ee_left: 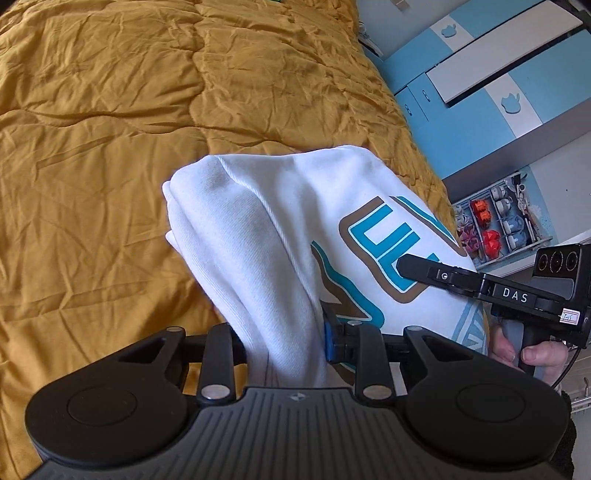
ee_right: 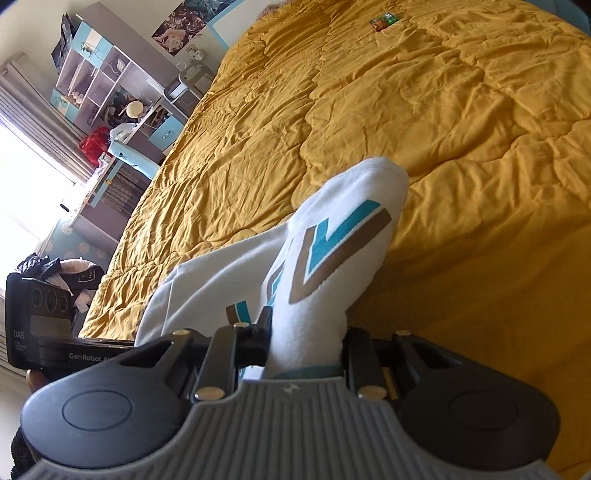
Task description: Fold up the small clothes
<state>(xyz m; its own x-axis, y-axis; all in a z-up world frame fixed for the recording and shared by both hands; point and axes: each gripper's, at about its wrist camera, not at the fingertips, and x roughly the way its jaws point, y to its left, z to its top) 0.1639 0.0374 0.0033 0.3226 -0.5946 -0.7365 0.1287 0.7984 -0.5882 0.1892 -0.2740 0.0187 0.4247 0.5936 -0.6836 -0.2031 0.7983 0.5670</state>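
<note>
A small white garment [ee_left: 266, 229] with a blue and brown print hangs lifted above the mustard bedspread [ee_left: 110, 110]. My left gripper [ee_left: 284, 339] is shut on one bunched edge of it; the cloth fills the space between the fingers. My right gripper [ee_right: 306, 347] is shut on another part of the same garment [ee_right: 332, 236], which rises folded over from its jaws. In the left wrist view the right gripper [ee_left: 406, 264] reaches in from the right, pressed on the print. The left gripper's body [ee_right: 40, 321] shows at the left edge of the right wrist view.
The bedspread [ee_right: 461, 129] is wrinkled. A small green and red object [ee_right: 386, 18] lies far up the bed. A blue wardrobe [ee_left: 498, 74] and a shoe rack [ee_left: 498, 221] stand beside the bed. Shelves and a desk [ee_right: 122, 110] stand by a bright window.
</note>
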